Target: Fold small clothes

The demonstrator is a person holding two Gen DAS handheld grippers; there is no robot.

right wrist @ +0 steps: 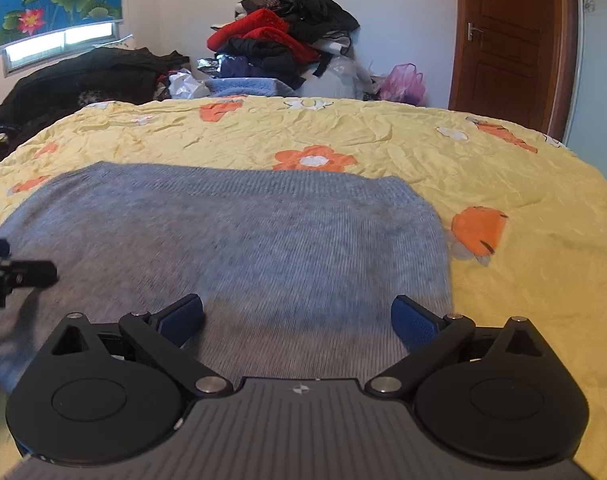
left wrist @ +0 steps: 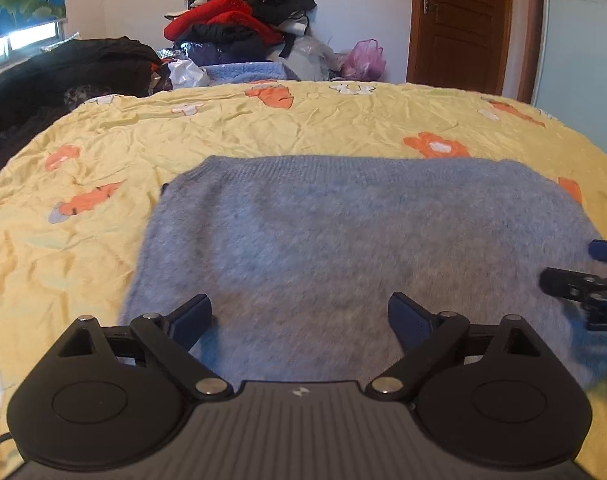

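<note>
My left tongs stand with both blue pads wide apart and nothing between them, poised over the near part of the fuzzy grey-blue knitted sweater, which lies flat on the bed's crumpled yellow sheet with orange flowers. My right tongs are likewise spread and empty above the same sweater, near its edge at 3 o'clock. A heap of red and black clothes sits at 12 o'clock beyond the bed.

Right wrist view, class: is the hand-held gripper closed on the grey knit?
No: the right hand-held gripper stands wide open above the grey knit, with bare fabric showing between its fingers.
</note>
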